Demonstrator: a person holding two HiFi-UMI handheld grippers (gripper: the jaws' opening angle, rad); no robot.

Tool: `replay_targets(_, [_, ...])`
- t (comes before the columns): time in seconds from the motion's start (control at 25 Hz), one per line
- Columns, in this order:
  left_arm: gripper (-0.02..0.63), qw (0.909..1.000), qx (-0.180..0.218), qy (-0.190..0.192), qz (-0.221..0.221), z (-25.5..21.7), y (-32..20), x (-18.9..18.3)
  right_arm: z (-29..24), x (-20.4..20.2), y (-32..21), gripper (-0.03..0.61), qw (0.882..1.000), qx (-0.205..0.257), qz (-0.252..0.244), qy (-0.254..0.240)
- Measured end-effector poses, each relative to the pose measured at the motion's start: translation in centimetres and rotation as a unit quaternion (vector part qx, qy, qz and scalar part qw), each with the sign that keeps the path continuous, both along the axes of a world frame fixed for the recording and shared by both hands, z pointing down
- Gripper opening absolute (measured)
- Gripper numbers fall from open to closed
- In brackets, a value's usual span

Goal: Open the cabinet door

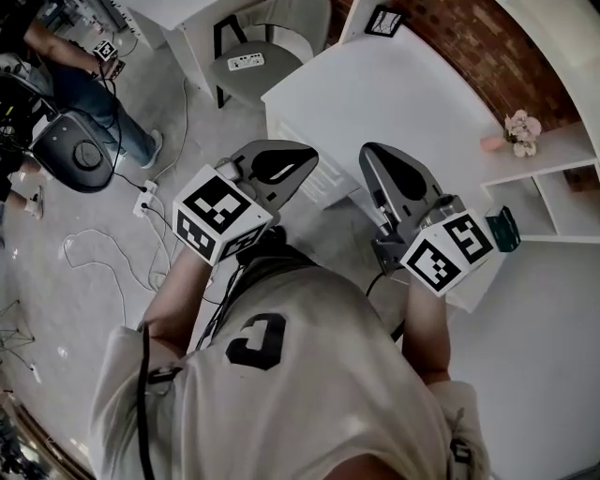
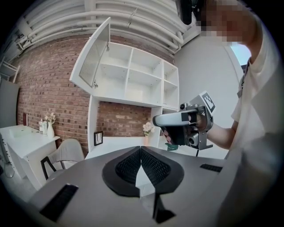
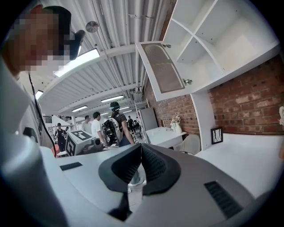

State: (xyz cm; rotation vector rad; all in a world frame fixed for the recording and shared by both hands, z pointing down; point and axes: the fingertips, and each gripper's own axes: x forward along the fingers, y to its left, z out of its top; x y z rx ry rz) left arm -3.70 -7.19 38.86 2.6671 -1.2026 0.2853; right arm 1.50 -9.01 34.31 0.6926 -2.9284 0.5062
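Observation:
The white upper cabinet (image 2: pixel 142 75) hangs on the brick wall, and its mesh-panelled door (image 2: pixel 93 55) stands swung out wide, showing bare shelves. In the right gripper view that door (image 3: pixel 165 68) juts out overhead. My left gripper (image 2: pixel 140 148) is shut, pads meeting, nothing between them, and it is well short of the cabinet. My right gripper (image 3: pixel 141 145) is also shut and empty. In the head view both the left gripper (image 1: pixel 286 164) and the right gripper (image 1: pixel 394 173) are held side by side in front of my chest, above the edge of the white desk (image 1: pixel 394 94).
A grey chair (image 1: pixel 253 61) stands left of the desk, a picture frame (image 1: pixel 384 21) at its back, and a pink flower vase (image 1: pixel 520 131) on the low shelf at right. Cables (image 1: pixel 94 253) lie on the floor at left. Several people (image 3: pixel 95 126) stand behind.

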Motion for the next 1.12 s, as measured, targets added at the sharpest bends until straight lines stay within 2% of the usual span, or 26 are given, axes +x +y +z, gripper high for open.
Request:
replay_targets(0.44, [0.017, 0.9998, -0.009, -0.014, 0.005, 0.0, 5.3, 4.8, 1.1, 4.4, 5.6, 0.026, 1.0, 0.0, 0.007, 0.003])
replay_targets(0.72, [0.017, 0.9989, -0.034, -0.028, -0.012, 0.7, 9.1, 5.2, 2.4, 4.7, 8.4, 0.026, 0.999, -0.03, -0.01, -0.019])
replay_targets(0.92, [0.017, 0.9981, -0.043, -0.036, -0.027, 0.6, 9.6, 4.4, 2.5, 3.7, 8.9, 0.026, 0.998, -0.05, -0.02, -0.027])
replay_targets(1.12, [0.017, 0.9987, -0.036, -0.035, -0.01, 0.9, 9.6, 4.7, 3.0, 3.5, 8.9, 0.026, 0.998, -0.051, -0.009, -0.028])
